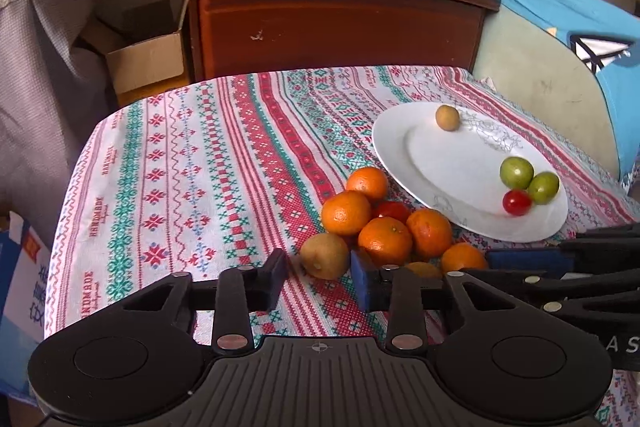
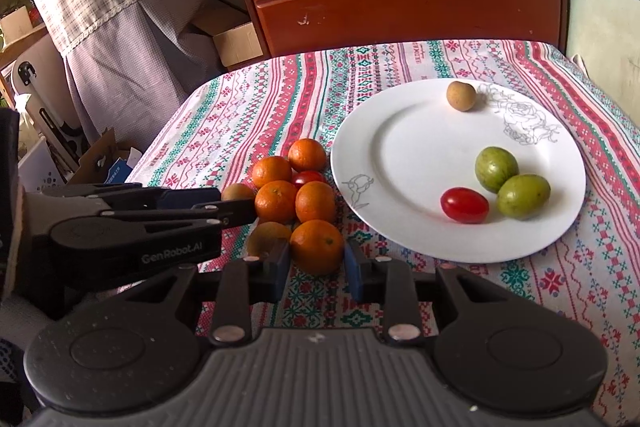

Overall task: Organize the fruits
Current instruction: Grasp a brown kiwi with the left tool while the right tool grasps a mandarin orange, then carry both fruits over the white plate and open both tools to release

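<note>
The right gripper clamps an orange just left of the plate, ready to lift; the left gripper nips a brown fruit farther left.

The right gripper clamps the nearest mandarin of the pile beside the white plate, which holds two green fruits, a cherry tomato and a longan.

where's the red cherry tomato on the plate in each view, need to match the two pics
Left wrist view: the cherry tomato sits at the right, on the near right part of the white plate, touching two green fruits.
Right wrist view: the cherry tomato lies right of centre, on the plate's near part, left of the green fruits.
Shared landmark: the small brown fruit at the plate's far rim.
</note>
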`<action>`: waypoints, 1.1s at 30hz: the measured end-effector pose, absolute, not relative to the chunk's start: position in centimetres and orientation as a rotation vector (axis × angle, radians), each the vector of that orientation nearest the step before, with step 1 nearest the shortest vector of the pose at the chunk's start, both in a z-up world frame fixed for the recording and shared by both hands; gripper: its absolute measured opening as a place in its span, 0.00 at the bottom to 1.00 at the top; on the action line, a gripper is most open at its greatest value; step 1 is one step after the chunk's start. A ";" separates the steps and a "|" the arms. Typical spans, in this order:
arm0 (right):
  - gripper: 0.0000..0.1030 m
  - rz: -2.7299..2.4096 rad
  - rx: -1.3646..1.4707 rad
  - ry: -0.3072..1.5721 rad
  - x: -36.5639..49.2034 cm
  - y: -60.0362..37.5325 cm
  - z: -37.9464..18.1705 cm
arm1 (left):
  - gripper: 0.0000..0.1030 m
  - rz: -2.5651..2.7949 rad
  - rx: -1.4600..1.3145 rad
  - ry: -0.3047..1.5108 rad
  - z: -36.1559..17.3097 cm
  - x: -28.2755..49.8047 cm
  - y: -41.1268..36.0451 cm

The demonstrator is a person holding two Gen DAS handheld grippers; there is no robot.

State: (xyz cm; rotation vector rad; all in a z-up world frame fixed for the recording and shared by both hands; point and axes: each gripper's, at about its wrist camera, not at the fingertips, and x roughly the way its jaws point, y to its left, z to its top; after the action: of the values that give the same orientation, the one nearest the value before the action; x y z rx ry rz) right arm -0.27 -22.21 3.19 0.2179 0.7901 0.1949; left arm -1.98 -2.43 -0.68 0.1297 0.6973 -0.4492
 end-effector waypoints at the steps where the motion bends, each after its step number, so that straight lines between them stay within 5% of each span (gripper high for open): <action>1: 0.28 0.195 0.218 0.790 -0.3 -22.2 3.2 | 0.25 -0.453 0.134 0.694 -0.8 -2.0 -2.5; 33: 0.28 0.123 0.209 0.695 1.7 -28.5 8.4 | 0.23 -0.497 0.089 0.617 5.3 -1.1 -6.6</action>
State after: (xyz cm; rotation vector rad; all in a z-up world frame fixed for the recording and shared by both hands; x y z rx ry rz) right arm 1.74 -28.49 8.38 0.2091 0.6954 0.1228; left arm -1.11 -6.62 5.28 0.0894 0.6172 -0.4967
